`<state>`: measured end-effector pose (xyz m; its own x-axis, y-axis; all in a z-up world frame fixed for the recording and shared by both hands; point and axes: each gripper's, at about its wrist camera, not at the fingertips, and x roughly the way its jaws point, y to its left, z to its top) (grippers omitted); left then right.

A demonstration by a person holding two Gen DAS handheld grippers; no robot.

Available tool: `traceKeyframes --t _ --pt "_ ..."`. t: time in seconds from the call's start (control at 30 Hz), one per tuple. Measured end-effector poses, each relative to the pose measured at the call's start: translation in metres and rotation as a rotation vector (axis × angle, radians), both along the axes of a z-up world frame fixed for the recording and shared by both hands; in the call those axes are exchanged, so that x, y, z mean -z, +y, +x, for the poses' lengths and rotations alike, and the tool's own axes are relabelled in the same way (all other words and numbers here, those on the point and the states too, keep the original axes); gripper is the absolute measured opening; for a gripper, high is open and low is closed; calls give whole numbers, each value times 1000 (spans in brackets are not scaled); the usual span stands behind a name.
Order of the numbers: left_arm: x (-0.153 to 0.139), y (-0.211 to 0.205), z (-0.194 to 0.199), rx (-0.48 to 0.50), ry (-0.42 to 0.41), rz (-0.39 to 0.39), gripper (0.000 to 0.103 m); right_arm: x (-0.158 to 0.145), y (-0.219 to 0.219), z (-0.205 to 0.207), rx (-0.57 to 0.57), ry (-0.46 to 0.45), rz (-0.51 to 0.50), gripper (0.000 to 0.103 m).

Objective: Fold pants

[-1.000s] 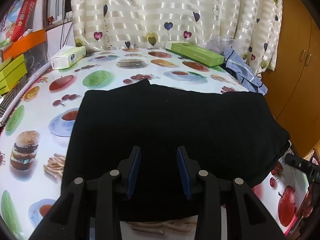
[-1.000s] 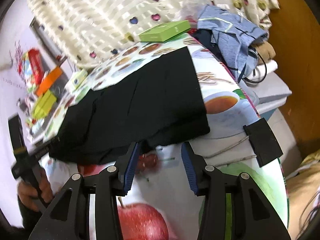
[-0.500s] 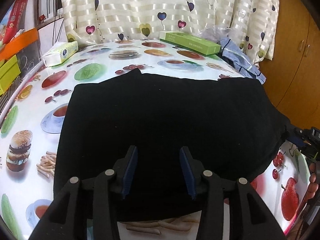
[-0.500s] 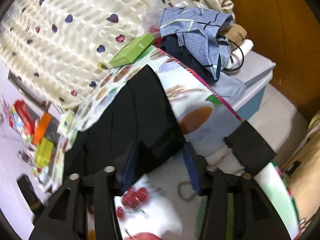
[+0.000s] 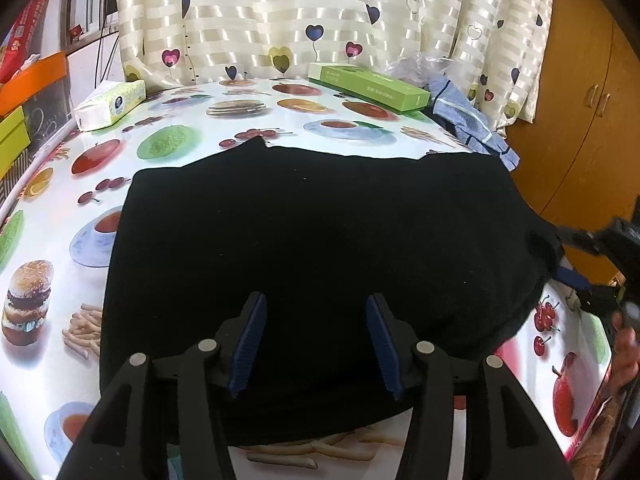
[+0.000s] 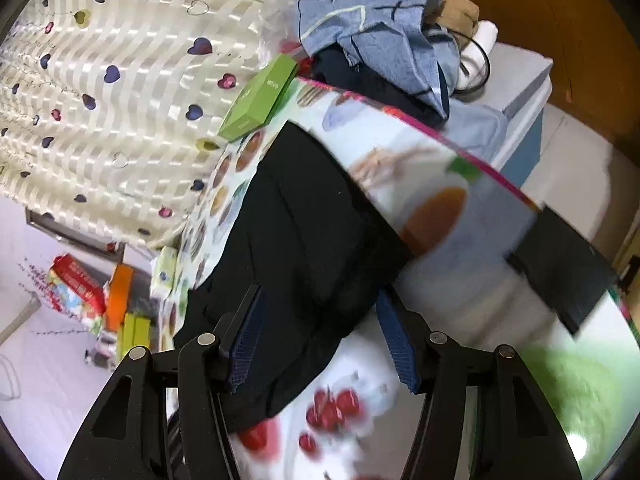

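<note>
Across the middle of the table [image 5: 568, 364], with its printed food cloth, my black pants [image 5: 320, 240] lie as a broad, flat rectangle, already doubled over at least once by the look of the layered edges, and reaching from the near edge to well past the centre. My left gripper [image 5: 316, 340] hovers over the near hem; its jaws have just been opening and now stand moderately wide with only cloth beneath them, nothing pinched. My right gripper [image 6: 320, 340] sits at the right-hand corner of the pants [image 6: 304, 248], near the table's right edge; its jaws too have just been spreading, and the corner lies between the pads without being pressed. I judge one fold finished and released, with a further fold left to make a compact bundle. At the far edge sit a green box [image 5: 368, 86], a tissue pack [image 5: 110, 102] and a heap of blue clothes [image 6: 380, 28]
</note>
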<state>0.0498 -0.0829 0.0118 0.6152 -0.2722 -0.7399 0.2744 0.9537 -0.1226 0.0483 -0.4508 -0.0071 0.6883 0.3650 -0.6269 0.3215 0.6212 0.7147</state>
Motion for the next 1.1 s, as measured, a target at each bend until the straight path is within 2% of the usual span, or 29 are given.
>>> traceKeyframes --t 0.13,0.23,0.27,0.37,0.47,0.5,0.6,0.8,0.93,1.1 --pt "0 2 0 17 6 -33 56 -1 7 8 52 -32 -77 59" --pt "0 2 0 21 7 -37 56 -3 13 14 71 -22 -118 59" --pt "0 2 0 21 7 -37 56 -4 14 17 70 -15 -137 57" --pt "0 2 0 23 7 -38 56 -6 14 27 81 37 -185 38" --pt "0 2 0 26 8 -44 56 -5 12 34 62 46 -186 33" --pt "0 3 0 27 9 -50 56 -5 12 35 62 44 -181 28" --pt "0 4 0 30 10 -58 56 -10 13 31 53 -24 -186 19" --pt "-1 6 -1 29 11 -81 56 -41 29 26 -12 -158 -207 17" --pt "-5 13 -4 26 2 -97 56 -68 52 31 -113 -254 -249 17" --pt "-16 44 -12 -52 -44 -133 56 -98 97 44 -263 -357 -307 17"
